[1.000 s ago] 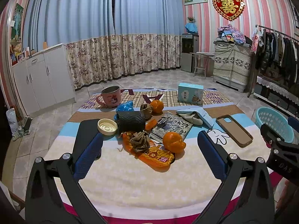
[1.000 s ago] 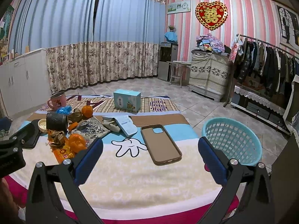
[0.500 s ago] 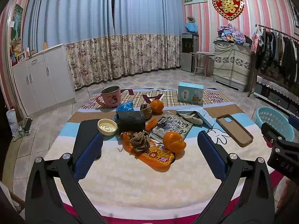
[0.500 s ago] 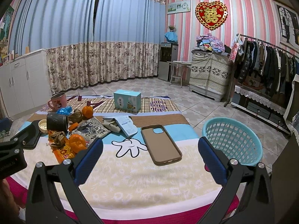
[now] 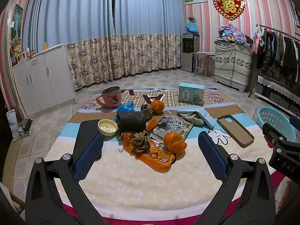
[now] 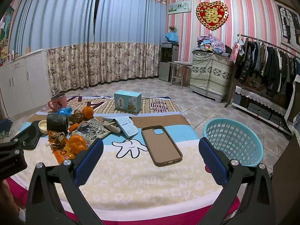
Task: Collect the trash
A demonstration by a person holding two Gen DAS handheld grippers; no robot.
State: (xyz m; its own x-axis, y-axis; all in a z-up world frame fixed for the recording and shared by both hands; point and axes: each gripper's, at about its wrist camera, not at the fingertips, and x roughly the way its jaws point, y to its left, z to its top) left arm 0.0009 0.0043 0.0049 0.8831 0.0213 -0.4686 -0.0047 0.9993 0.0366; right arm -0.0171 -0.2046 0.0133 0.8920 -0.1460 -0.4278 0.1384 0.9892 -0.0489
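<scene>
Your left gripper (image 5: 151,153) and right gripper (image 6: 151,158) both hang spread and empty; crumpled brown paper (image 5: 140,142) at twelve o'clock, blue basket (image 6: 232,140) at two

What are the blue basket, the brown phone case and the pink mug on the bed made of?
Blue basket: looks like moulded plastic, matte, given its regular lattice of holes.
Brown phone case: probably leather-look or soft plastic, with a smooth, dull surface and a raised rim.
Pink mug: seemingly a plastic shell with a printed cartoon; the grey inside suggests a steel liner, though that is uncertain.
</scene>
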